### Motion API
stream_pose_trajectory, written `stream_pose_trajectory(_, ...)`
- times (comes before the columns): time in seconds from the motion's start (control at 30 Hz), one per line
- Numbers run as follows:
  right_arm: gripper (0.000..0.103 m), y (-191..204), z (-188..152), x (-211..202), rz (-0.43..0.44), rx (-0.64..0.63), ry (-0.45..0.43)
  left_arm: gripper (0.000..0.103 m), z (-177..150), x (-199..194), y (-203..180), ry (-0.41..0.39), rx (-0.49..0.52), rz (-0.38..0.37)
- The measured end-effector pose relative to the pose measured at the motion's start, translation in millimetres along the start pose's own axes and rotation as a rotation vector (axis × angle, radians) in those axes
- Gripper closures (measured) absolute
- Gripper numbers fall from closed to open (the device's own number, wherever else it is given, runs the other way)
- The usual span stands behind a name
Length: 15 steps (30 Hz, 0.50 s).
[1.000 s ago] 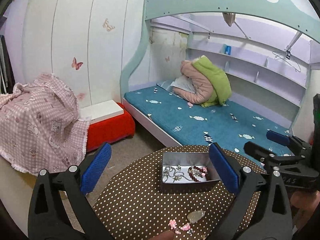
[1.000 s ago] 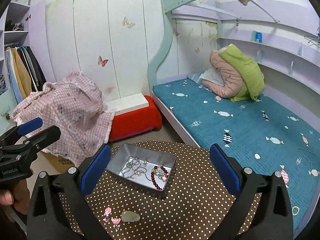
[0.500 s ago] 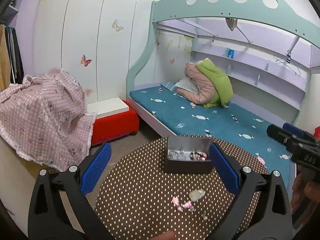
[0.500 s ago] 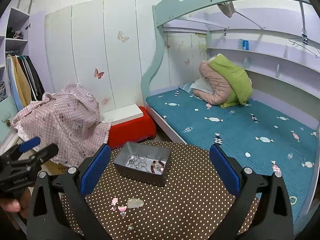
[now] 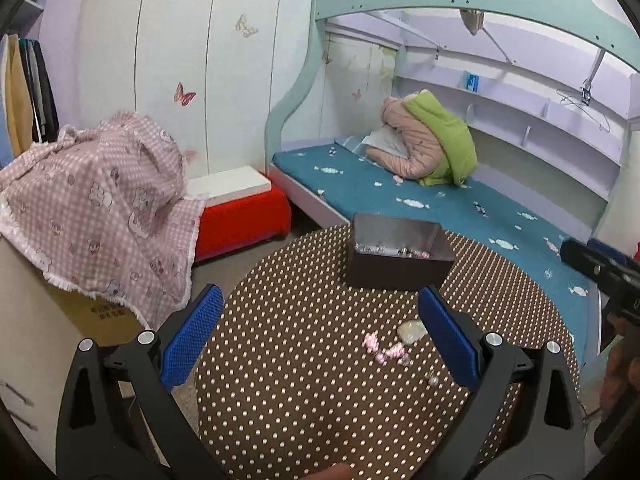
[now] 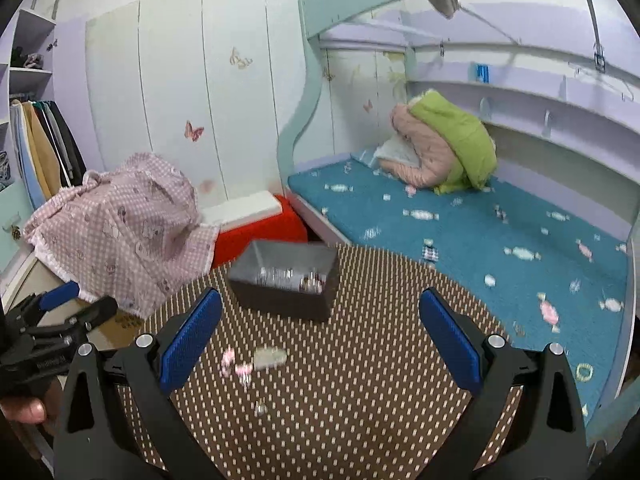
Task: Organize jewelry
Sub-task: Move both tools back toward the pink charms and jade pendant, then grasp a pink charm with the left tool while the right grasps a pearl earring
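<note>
Both the left claw (image 5: 320, 336) and the right claw (image 6: 318, 336) hang wide open and empty above the round polka-dot worktop (image 5: 304, 400). The metal jewelry tin (image 5: 400, 252) stands toward its far edge; pink hair clips (image 5: 384, 348) and a pale stone (image 5: 412, 330) lie loose nearer the middle. Such tiny pieces could slip from the pads, skid over the worktop's edge and vanish on the floor.

White butterfly wall (image 5: 168, 60), teal bunk bed (image 5: 440, 208) (blue mattress)
</note>
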State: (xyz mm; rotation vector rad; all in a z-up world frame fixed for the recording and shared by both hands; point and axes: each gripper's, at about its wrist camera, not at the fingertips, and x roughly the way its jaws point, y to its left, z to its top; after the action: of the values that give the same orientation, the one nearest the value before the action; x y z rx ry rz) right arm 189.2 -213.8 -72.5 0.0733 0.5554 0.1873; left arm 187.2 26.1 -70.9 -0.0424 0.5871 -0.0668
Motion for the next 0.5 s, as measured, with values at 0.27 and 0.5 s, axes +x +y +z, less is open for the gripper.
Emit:
stream_pose_trajectory(0.27, 0.008, 12.8, -46.9, 34.6, 0.038, -0.029, 0.163, 0.005, -24.9, 17.9, 0.0, 0.070, 0.014, 0.020)
stream_pose_trajectory(0.5, 0.013, 27.4, -83.6, 75.1, 0.072, -0.056, 0.305, 0.005, -41.2, 41.9, -2.8, 0.135, 0.044, 0.024)
